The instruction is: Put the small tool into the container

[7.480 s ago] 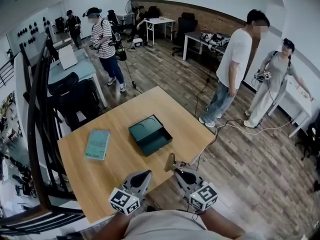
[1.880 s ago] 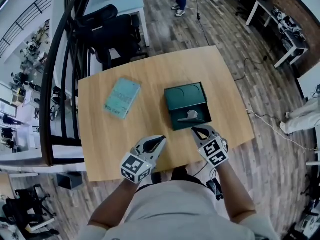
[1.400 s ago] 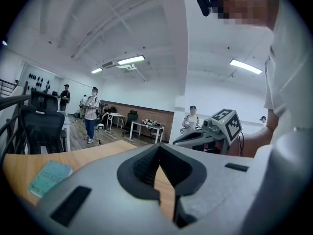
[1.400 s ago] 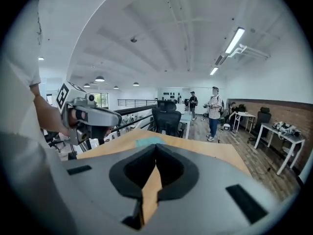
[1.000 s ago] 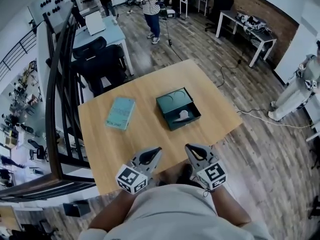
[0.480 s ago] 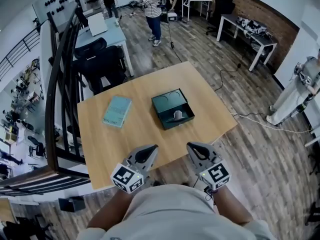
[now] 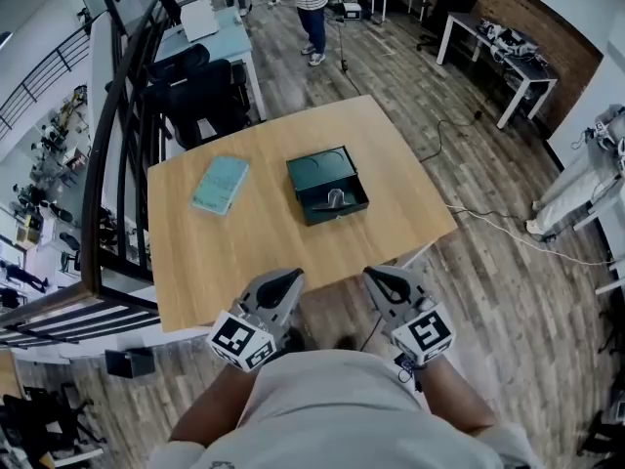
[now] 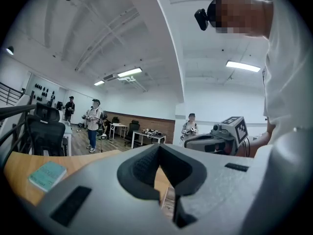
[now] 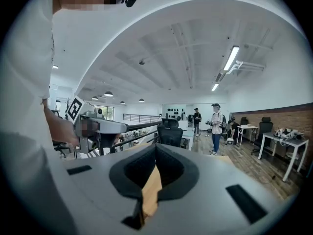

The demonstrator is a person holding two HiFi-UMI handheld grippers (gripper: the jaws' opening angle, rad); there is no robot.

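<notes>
Evidently the small tool (image 7: 335,199) rests inside the container (image 7: 317,169) on the worktop (image 7: 254,252), while the left gripper (image 7: 289,277) and right gripper (image 7: 373,276) hang pressed together, empty, well apart from it; only a knocked worktop could plausibly spill it.

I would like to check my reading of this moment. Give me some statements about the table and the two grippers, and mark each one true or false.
1. The small tool lies inside the container. True.
2. In the head view, the book lies right of the container. False: it lies to its left.
3. The right gripper holds the small tool. False: its jaws are shut on nothing.
4. The left gripper is shut and empty. True.
5. Both grippers are by the near edge of the table, apart from the container. True.
</notes>
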